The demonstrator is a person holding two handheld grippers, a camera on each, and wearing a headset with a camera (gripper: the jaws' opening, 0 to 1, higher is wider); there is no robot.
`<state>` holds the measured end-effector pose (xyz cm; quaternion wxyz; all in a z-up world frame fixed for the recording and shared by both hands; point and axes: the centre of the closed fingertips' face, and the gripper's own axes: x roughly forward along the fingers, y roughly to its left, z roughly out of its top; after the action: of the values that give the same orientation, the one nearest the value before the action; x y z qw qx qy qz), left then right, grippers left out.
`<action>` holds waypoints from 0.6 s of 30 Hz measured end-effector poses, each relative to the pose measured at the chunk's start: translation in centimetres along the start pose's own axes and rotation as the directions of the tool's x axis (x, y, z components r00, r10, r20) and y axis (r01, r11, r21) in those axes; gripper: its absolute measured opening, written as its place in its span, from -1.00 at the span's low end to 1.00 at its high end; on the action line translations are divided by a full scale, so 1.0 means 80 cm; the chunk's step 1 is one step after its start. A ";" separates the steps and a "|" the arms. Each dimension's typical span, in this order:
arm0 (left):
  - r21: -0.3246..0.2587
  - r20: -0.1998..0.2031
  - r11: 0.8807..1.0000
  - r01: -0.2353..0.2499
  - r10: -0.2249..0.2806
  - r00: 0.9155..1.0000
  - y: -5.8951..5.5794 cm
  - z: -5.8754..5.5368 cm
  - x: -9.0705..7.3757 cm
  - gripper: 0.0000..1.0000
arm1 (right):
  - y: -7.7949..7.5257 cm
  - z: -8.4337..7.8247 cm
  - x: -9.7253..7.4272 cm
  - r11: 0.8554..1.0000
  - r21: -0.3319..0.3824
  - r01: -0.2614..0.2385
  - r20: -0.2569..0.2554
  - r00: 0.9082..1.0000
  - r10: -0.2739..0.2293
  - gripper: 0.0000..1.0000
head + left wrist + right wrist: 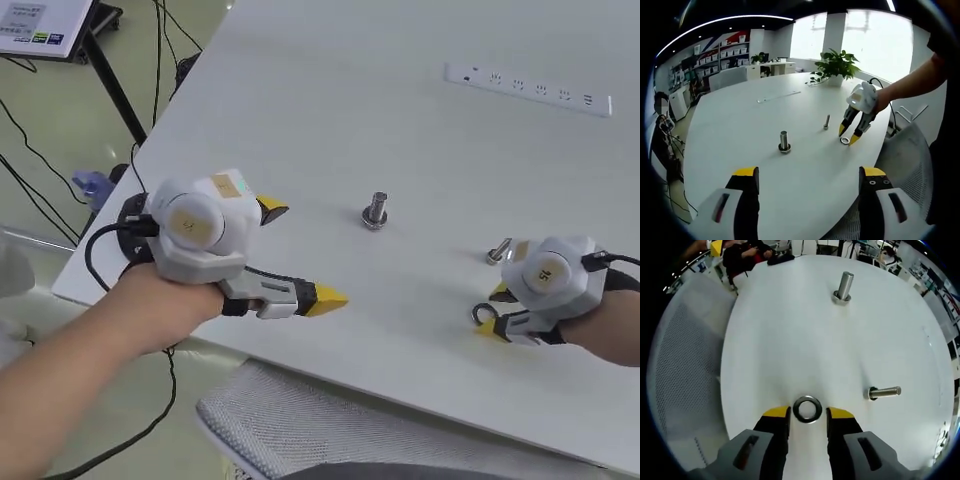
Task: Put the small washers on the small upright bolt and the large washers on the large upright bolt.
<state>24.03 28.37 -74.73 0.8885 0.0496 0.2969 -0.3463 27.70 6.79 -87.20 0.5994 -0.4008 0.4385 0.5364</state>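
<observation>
Head view looks down on a wide white bench (400,100) with a grey mesh chair (300,420) tucked under its near edge. A white power strip (528,88) lies close to the far right edge.

The left hand-held gripper (301,254) hangs over the near left corner of the bench. Its yellow-tipped jaws are spread wide with nothing between them. The right hand-held gripper (494,311) is down at the near edge on the right side, tips pointing at the bench top. Its jaws are drawn in to a narrow gap.

The large bolt (375,212) stands upright on its head around the middle of the bench, well apart from both hand-held grippers. The small bolt (498,252) stands nearer the right side, just beyond the right hand-held gripper. In the left gripper view it is upright and thin next to the large one.

A single washer (796,409) sits right between the right hand-held gripper's yellow tips, by the near edge. I cannot tell whether the jaws actually pinch it or only flank it.
</observation>
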 end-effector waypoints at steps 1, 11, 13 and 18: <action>0.000 0.000 1.000 0.001 -0.001 1.000 0.000 -0.001 0.000 0.62 | 0.001 0.000 0.000 1.000 -0.002 -0.001 -0.005 1.000 0.001 -0.43; -0.003 0.003 1.000 0.001 -0.001 1.000 -0.002 -0.004 -0.004 0.61 | -0.002 0.000 0.005 1.000 -0.024 -0.012 -0.106 0.994 0.009 -0.51; -0.003 0.004 1.000 0.002 -0.002 1.000 -0.004 -0.004 -0.006 0.60 | -0.003 -0.002 0.006 1.000 -0.022 -0.009 -0.108 0.994 0.007 -0.52; 0.000 0.007 1.000 0.007 -0.007 1.000 -0.008 -0.001 -0.006 0.58 | -0.007 -0.004 0.005 1.000 -0.008 -0.002 -0.071 0.997 0.002 -0.56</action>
<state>23.26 28.21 -74.45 0.8884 0.0471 0.2940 -0.3494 28.23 6.51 -87.70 0.5813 -0.4217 0.4577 0.5242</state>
